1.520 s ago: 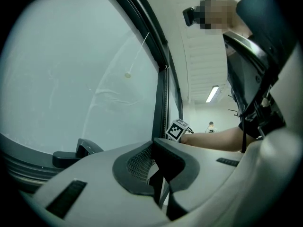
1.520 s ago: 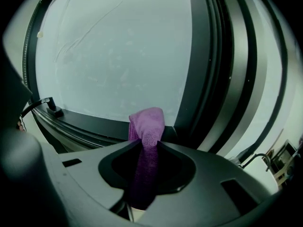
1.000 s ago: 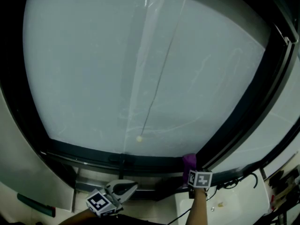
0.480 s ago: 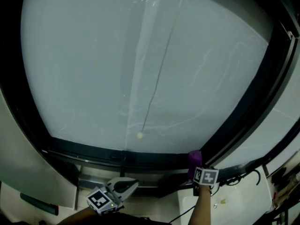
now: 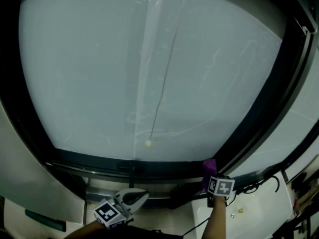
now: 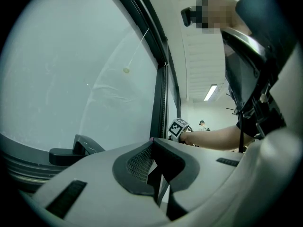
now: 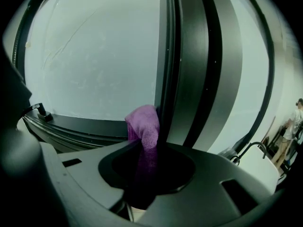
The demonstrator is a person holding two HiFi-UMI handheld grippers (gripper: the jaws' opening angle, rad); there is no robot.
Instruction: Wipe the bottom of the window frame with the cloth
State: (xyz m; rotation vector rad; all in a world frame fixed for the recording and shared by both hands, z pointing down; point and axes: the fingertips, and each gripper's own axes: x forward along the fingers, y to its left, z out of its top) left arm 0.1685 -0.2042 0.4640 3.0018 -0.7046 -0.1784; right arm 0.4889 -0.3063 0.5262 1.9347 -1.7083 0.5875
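My right gripper point(image 5: 212, 176) is shut on a purple cloth point(image 5: 209, 167) and presses it against the dark bottom window frame point(image 5: 149, 167), right at the corner where the slanted vertical mullion point(image 5: 259, 113) meets it. In the right gripper view the cloth point(image 7: 144, 124) sticks up out of the right gripper point(image 7: 147, 150) and touches the mullion point(image 7: 189, 65) above the bottom frame point(image 7: 85, 124). My left gripper point(image 5: 139, 197) hangs below the frame, left of centre, shut with nothing in it. In its own view the left gripper point(image 6: 154, 148) points along the glass.
A blind cord with a small bead point(image 5: 148, 143) hangs in front of the glass. A dark window handle point(image 6: 71, 150) sits on the lower frame. A white ledge with a black cable point(image 5: 259, 183) lies at the lower right. A person point(image 7: 296, 122) stands far off.
My right gripper has slid the purple cloth a little to the right along the bottom frame, into the corner. The left gripper has barely moved.
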